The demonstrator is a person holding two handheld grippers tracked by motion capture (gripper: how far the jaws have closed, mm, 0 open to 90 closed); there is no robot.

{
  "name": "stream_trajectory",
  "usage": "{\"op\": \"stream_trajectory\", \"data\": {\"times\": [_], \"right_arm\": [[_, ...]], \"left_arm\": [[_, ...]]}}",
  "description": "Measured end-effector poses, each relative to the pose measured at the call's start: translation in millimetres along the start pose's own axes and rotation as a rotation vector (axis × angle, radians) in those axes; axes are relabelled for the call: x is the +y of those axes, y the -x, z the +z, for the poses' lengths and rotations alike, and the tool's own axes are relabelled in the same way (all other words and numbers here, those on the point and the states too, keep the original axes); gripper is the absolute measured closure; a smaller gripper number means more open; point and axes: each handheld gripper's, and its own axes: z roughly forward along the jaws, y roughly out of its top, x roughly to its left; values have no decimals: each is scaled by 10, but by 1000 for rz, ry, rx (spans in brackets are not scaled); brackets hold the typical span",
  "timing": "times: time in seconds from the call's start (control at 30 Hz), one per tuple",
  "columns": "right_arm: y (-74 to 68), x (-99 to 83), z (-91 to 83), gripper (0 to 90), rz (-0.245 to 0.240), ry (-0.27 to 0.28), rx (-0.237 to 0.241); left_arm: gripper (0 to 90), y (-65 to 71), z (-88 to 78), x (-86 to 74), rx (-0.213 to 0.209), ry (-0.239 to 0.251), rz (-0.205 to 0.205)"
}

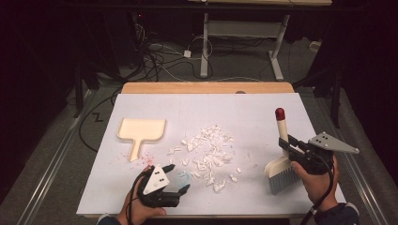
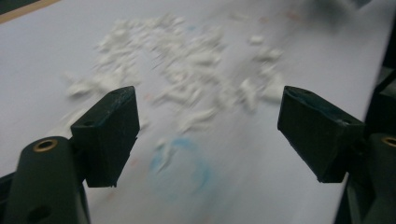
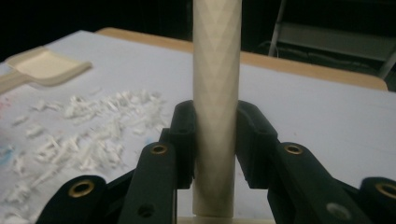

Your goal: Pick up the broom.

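- Right gripper: jaws pinching brush handle, right of frame.
- Left gripper: jaws spread, empty, lower centre.
- White scraps: centre, apparently unswept.
- Dustpan: left, apparently empty.

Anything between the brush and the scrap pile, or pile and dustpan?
Nothing visible. The brush, clamped in the right gripper, has bare white table between it and the paper scraps. The dustpan lies beyond them, with bare surface between.
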Motion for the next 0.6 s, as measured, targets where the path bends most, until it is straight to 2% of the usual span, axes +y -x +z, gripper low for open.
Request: {"op": "stream_trajectory", "data": {"times": [0.03, 0.07, 0.1, 0.13, 0.17, 0.2, 0.3, 0.33, 0.37, 0.43, 0.5, 0.53, 0.57, 0.6], "right_arm": [[-50, 29, -2, 713, -10, -2, 10], [-102, 51, -10, 713, -17, 11, 18], [-158, 71, -20, 713, -25, 31, 16], [-215, 97, -21, 713, -40, 27, 22], [-215, 97, -21, 713, -40, 27, 22], [-319, 131, -27, 713, -49, 56, 26], [-421, 168, -8, 713, -63, 50, 43], [-518, 181, 6, 713, -73, 70, 55], [-568, 190, 21, 712, -79, 59, 64], [-657, 195, 38, 713, -85, 80, 69], [-697, 203, 55, 712, -102, 65, 76], [-733, 198, 59, 712, -103, 76, 74], [-769, 195, 59, 712, -99, 89, 82], [-802, 200, 68, 712, -115, 76, 95]], "left_arm": [[200, 117, 96, 144, -57, 24, 8], [202, 185, 152, 226, -83, 29, 19], [202, 185, 152, 226, -83, 29, 19], [203, 330, 274, 395, -123, 48, 41], [207, 330, 274, 395, -123, 48, 41], [209, 453, 397, 560, -179, 77, 36], [210, 562, 523, 707, -187, 98, 38], [243, 620, 651, 824, -232, 117, 4], [254, 620, 651, 824, -232, 117, 4], [308, 666, 773, 905, -244, 118, -15], [328, 686, 885, 947, -266, 116, -36], [354, 688, 934, 956, -260, 117, -55], [402, 676, 968, 959, -270, 124, -79], [441, 657, 996, 957, -290, 138, -100]]}}
